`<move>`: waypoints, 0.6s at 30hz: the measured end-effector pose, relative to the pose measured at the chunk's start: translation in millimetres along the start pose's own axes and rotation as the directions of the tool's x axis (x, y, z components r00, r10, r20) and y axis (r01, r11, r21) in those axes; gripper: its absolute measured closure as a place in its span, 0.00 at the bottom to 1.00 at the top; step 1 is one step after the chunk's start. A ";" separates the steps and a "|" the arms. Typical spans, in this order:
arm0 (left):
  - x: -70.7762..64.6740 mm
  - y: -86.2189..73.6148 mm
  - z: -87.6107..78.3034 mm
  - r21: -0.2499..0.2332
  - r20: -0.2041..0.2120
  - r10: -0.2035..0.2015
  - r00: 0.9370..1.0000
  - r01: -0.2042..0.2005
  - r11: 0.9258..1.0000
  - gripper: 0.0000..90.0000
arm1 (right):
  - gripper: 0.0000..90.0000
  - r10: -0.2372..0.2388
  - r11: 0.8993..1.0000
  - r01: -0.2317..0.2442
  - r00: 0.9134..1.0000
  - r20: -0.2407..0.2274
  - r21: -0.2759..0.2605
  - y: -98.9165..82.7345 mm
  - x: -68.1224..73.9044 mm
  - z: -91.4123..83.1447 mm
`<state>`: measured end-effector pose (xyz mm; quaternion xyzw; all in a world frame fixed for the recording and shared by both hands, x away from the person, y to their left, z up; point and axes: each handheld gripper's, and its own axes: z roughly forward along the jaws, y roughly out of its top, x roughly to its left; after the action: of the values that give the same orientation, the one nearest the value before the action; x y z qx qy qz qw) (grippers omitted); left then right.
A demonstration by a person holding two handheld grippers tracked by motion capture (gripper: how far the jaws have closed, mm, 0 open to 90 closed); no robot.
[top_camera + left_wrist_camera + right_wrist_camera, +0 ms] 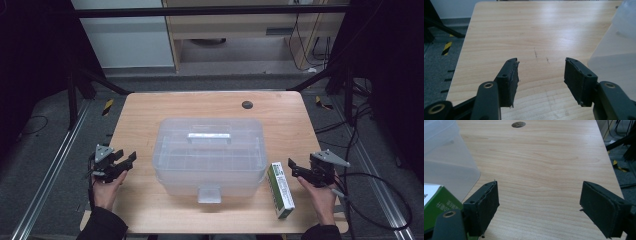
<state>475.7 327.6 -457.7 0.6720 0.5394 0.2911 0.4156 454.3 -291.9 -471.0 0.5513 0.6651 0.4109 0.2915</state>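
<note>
High view showed, nearest the person, a long green-and-white cardboard box point(280, 189) lying flat just inside the right gripper point(302, 171), whose jaws stood wide and empty. A good first step would likely be squaring those jaws across the box's narrow sides. The left gripper point(122, 163) also gaped empty. Farther in sat the closed translucent plastic storage case point(209, 155).

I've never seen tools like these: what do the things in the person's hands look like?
Each hand holds a black two-jaw gripper, left gripper and right gripper, with flat dark pads, a grey three-cornered plate on top and a trailing black cable. The sleeves are dark.
</note>
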 end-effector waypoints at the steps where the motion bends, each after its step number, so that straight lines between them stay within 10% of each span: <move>1: -0.7 2.4 -3.0 -0.022 0.012 0.004 1.000 -0.004 1.000 0.49 | 0.18 -0.011 1.000 0.011 1.000 0.004 -0.003 -0.2 0.4 -0.1; 18: -15.9 34.6 -30.4 -0.035 0.092 0.097 0.991 -0.094 0.995 0.41 | 0.20 -0.047 0.998 0.046 0.998 -0.032 -0.040 9.6 7.1 -4.8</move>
<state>462.9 317.2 -411.8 0.7035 0.4819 0.2872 0.4362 453.5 -285.6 -459.8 0.5232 0.6742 0.4258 0.3007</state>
